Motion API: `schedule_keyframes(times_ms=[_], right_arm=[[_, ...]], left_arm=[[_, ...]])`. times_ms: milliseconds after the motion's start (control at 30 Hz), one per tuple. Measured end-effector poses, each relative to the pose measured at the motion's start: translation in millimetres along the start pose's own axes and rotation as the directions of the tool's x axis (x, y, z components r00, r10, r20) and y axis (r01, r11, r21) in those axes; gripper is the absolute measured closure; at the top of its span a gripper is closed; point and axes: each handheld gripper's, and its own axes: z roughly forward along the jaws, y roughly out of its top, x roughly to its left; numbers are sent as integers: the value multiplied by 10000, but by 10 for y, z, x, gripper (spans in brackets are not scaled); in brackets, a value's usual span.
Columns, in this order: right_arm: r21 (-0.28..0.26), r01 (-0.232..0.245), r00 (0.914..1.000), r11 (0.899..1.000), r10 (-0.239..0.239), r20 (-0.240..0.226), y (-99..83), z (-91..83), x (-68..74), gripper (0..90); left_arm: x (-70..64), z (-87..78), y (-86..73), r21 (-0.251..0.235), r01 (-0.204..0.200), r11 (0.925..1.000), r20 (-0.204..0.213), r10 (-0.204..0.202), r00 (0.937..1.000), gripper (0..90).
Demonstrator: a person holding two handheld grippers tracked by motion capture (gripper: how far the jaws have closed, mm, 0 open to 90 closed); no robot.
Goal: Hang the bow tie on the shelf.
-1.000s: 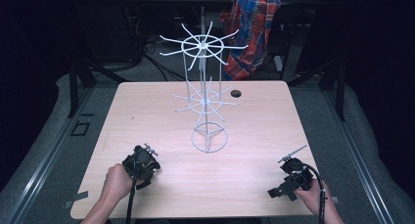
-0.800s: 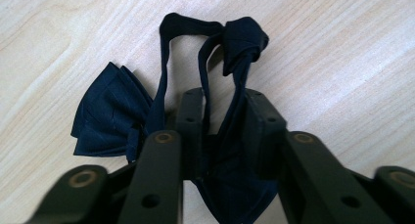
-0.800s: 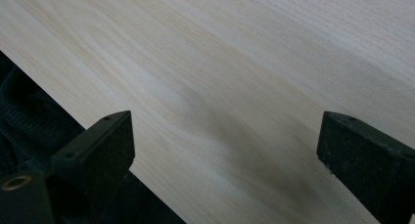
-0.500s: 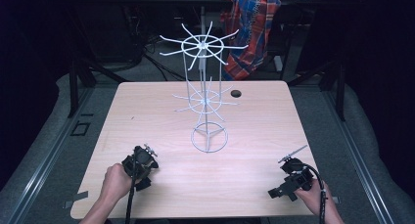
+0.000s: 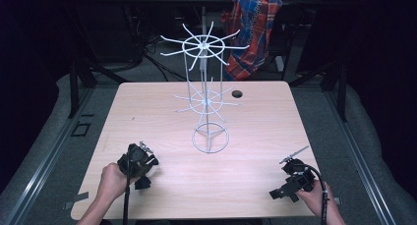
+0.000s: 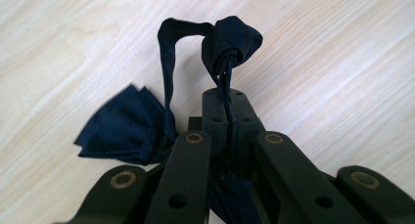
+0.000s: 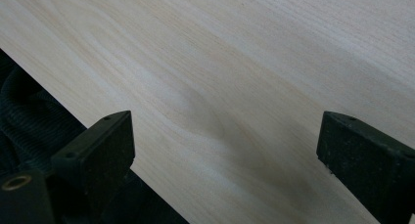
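A dark navy bow tie [image 6: 122,131] with a thin strap lies on the pale wooden table [image 5: 255,131]. My left gripper [image 6: 227,104] is shut on the strap, which loops up to a bunched knot [image 6: 235,43] just past the jaw tips. In the high view the left gripper [image 5: 145,162] sits near the table's front left, with a dark piece of the bow tie [image 5: 143,182] beside it. My right gripper [image 5: 282,191] rests at the front right. Its jaws stand wide open over bare wood [image 7: 225,145], with nothing between them.
A white wire display rack [image 5: 206,99] with two tiers of radiating hooks stands on a ring base at the table's middle. A small black hole [image 5: 237,94] sits behind it. A plaid cloth [image 5: 253,28] hangs beyond the table. The table edge shows beside the right gripper [image 7: 58,101].
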Motion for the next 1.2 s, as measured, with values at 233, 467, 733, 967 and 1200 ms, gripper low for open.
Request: schedule_keyframes(times_ms=[233, 467, 733, 967, 1200], right_arm=[[-20, -31, 10000, 10000, 31, -76, -2, 8, -4, 67], [94, 31, 10000, 10000, -32, 47, -1, 10, -5, 67], [71, 32, 10000, 10000, -32, 69, -1, 8, -1, 67], [72, 14, 10000, 10000, -14, 74, -1, 9, -2, 67], [39, -89, 10000, 10000, 89, -11, -2, 21, 7, 67]], left_arm=[[-13, -71, -7, -371, -218, 9991, -35, 217, 9998, 877], [8, -152, -17, -791, -140, 9968, -130, 131, 9998, 878], [30, -249, -35, -1343, 16, 9909, -152, -36, 9999, 878], [14, -310, -33, -1647, 19, 9863, -112, -38, 9999, 878], [-29, -362, -26, -2234, -61, 9747, -221, 12, 9998, 878]])
